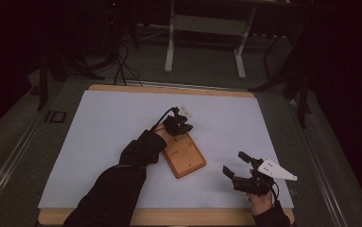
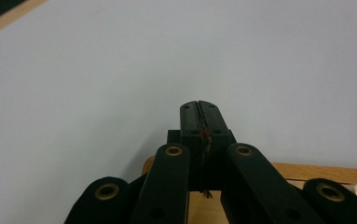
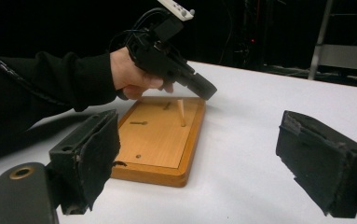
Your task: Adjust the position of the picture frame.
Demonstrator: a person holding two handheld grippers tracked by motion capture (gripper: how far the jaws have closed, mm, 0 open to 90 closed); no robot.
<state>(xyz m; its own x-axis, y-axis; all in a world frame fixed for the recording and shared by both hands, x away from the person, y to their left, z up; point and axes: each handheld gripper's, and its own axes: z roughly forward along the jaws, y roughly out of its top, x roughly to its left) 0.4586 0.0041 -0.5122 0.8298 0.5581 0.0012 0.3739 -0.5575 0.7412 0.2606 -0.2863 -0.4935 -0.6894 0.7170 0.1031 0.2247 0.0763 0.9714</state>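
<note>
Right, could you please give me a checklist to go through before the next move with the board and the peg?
1. Left claw shut: ok.
2. Something held in it: cannot tell; a frayed strand runs along the seam between its jaws.
3. Right claw open with nothing between its jaws: ok.
4. Board lying flat on the table: ok.
5. Peg standing on the board: ok.
6. Left claw clear of the peg: cannot tell; its tip hangs close above the peg.
</note>
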